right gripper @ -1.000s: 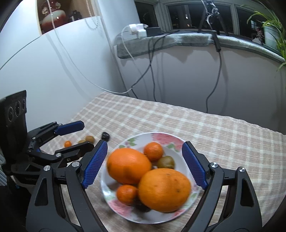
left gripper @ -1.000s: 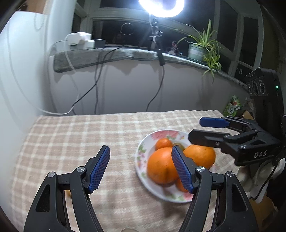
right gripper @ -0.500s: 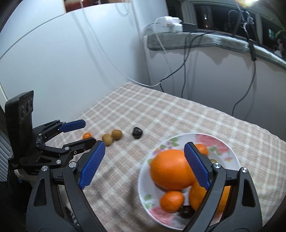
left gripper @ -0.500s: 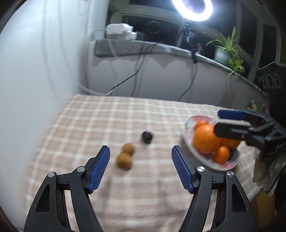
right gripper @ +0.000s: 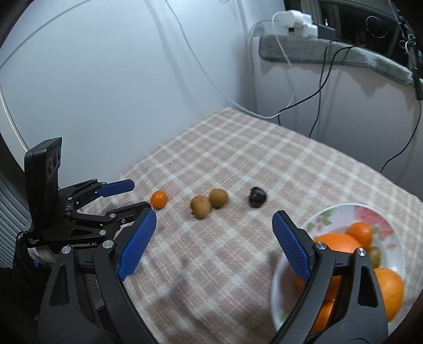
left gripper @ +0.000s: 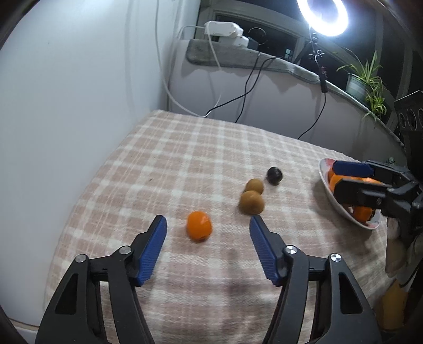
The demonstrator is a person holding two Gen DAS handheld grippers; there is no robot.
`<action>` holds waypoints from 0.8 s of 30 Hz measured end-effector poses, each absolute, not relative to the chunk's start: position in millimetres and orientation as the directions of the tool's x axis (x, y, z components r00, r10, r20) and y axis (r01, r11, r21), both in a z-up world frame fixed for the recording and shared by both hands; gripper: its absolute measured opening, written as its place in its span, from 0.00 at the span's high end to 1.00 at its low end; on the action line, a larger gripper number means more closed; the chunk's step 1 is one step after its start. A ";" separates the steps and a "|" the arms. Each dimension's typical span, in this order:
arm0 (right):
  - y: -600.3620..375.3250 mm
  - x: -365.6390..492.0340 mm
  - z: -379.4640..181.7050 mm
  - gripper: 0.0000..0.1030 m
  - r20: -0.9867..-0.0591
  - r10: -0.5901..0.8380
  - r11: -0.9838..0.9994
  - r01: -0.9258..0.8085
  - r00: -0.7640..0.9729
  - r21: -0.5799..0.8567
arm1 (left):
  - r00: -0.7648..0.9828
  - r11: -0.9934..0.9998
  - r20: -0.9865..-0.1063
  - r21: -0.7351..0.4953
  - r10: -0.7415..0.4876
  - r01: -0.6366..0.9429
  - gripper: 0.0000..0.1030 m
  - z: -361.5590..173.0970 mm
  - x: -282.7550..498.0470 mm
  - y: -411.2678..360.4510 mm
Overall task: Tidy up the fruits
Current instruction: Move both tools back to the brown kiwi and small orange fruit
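A small orange mandarin (left gripper: 199,229) lies on the checked cloth, just ahead of my open, empty left gripper (left gripper: 208,227). It also shows in the right wrist view (right gripper: 159,199). Two brown kiwis (left gripper: 252,202) (right gripper: 201,206) lie close together to its right, then a dark fruit (left gripper: 274,175) (right gripper: 257,197). A flowered plate (right gripper: 341,211) (left gripper: 325,172) holds oranges (right gripper: 341,244) and small fruits at the right. My right gripper (right gripper: 214,225) is open and empty, over the cloth left of the plate.
A white wall (left gripper: 66,105) borders the table on the left. Cables (left gripper: 246,90) hang from a grey ledge (left gripper: 238,59) at the back, with a ring light (left gripper: 322,13) and a plant (left gripper: 367,82). The table's front edge is near the grippers.
Both grippers have swung left, away from the plate. The mandarin has come into view between the left fingers. Both stay open.
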State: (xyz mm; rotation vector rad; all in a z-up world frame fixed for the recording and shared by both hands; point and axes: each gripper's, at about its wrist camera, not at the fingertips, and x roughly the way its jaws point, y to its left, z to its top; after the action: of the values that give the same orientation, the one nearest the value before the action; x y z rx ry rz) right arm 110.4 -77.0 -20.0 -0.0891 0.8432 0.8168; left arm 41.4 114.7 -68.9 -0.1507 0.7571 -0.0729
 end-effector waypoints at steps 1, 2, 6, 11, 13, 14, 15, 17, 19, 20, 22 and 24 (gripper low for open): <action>-70.3 110.1 -24.2 0.13 -0.702 0.605 0.699 -0.674 0.377 0.240 | 0.723 0.986 -0.681 -0.169 -0.121 0.006 0.42 -71.4 42.1 117.7; -66.4 110.5 -26.6 0.16 -0.708 0.600 0.700 -0.672 0.373 0.240 | 0.721 0.985 -0.681 -0.174 -0.124 0.006 0.43 -72.6 42.8 118.9; -49.1 112.8 -39.2 0.24 -0.741 0.573 0.711 -0.662 0.350 0.236 | 0.713 0.982 -0.688 -0.188 -0.134 0.004 0.52 -78.8 47.2 124.7; -33.8 120.9 -56.8 0.41 -0.771 0.555 0.721 -0.643 0.313 0.258 | 0.702 0.983 -0.698 -0.184 -0.144 0.018 0.59 -84.4 51.5 126.4; -29.3 123.9 -62.1 0.44 -0.778 0.550 0.724 -0.637 0.302 0.265 | 0.698 0.983 -0.701 -0.182 -0.146 0.023 0.59 -85.9 53.1 125.7; -27.8 124.9 -63.9 0.45 -0.780 0.548 0.726 -0.635 0.301 0.265 | 0.694 0.983 -0.705 -0.180 -0.149 0.028 0.59 -86.8 54.1 124.8; -26.3 125.3 -65.2 0.45 -0.782 0.546 0.727 -0.633 0.301 0.265 | 0.692 0.983 -0.706 -0.179 -0.149 0.030 0.59 -87.6 54.8 124.2; -22.7 127.0 -67.5 0.47 -0.784 0.544 0.729 -0.632 0.300 0.264 | 0.686 0.984 -0.712 -0.174 -0.150 0.035 0.61 -89.0 56.7 122.9; -19.4 129.1 -69.4 0.49 -0.787 0.540 0.729 -0.633 0.299 0.260 | 0.683 0.985 -0.715 -0.168 -0.150 0.040 0.63 -89.9 58.4 121.2; -17.9 130.5 -70.8 0.52 -0.789 0.539 0.729 -0.632 0.295 0.262 | 0.682 0.986 -0.716 -0.164 -0.148 0.042 0.63 -90.4 59.4 120.5; -16.2 133.5 -73.6 0.55 -0.790 0.544 0.727 -0.630 0.284 0.273 | 0.680 0.986 -0.719 -0.160 -0.147 0.043 0.64 -91.5 61.0 119.9; -14.7 135.5 -74.9 0.55 -0.789 0.545 0.727 -0.629 0.283 0.276 | 0.675 0.986 -0.723 -0.159 -0.145 0.041 0.66 -93.2 63.0 120.3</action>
State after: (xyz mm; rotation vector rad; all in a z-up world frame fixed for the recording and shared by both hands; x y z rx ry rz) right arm 135.5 -14.7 -74.9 -0.0956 1.0150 0.7873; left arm 63.0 120.3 -93.2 -0.1341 0.8236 -0.1046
